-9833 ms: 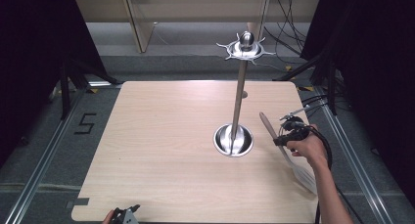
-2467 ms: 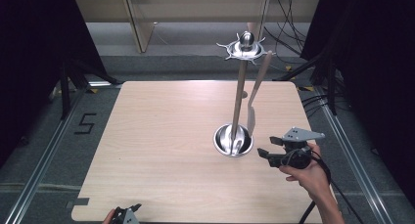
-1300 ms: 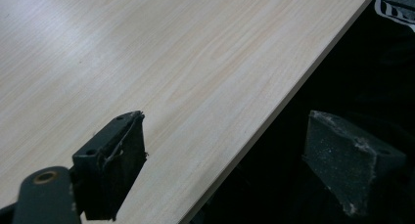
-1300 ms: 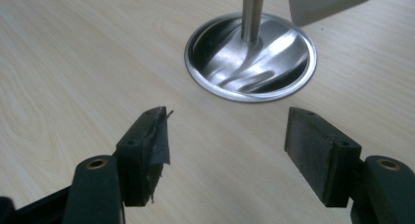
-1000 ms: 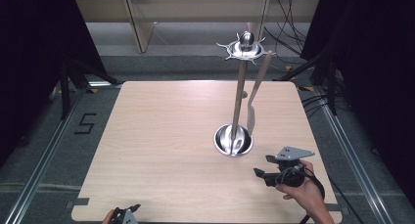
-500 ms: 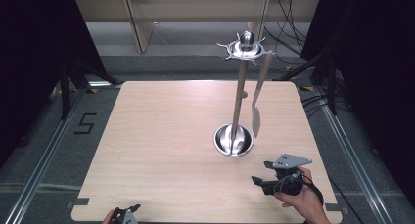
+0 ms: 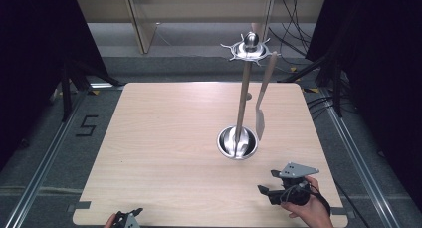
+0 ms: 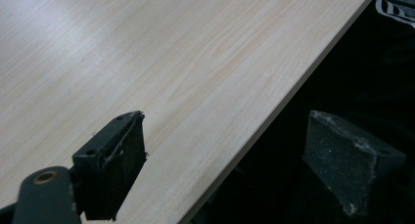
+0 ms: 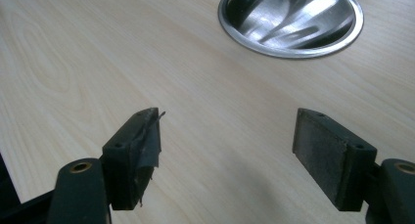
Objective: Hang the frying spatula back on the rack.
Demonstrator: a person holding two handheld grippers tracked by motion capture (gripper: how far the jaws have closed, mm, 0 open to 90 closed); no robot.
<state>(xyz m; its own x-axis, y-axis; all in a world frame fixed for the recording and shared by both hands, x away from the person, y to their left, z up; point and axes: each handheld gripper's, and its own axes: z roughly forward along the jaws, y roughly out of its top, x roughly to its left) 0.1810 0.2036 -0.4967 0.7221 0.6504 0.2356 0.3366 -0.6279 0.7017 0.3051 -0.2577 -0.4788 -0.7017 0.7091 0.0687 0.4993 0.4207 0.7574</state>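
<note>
A steel utensil stand rises from a round dish base point(image 7: 238, 142) point(image 9: 291, 23) at the table's middle right, and its pole ends in a ring of hooks point(image 7: 250, 48). A spatula point(image 7: 260, 113) hangs from one hook, blade down, just right of the pole. My right gripper point(image 7: 267, 181) point(image 9: 227, 131) hovers near the front right of the table, in front of the base and apart from it. Its jaws have just been opening, and it stands open with nothing between them. My left gripper point(image 7: 130, 217) point(image 8: 225, 131) sits at the table's front edge, open and empty.
The light wooden table point(image 7: 164, 138) is bare to the left of the stand. In the left gripper view its edge point(image 8: 274, 106) drops to dark floor. Cables and dark stands lie beyond the far right corner point(image 7: 318, 73).
The right gripper, which held the spatula beside the stand at first, has drawn back toward the near edge. The spatula now hangs from a hook and has swayed slightly. The left gripper has stayed put.
</note>
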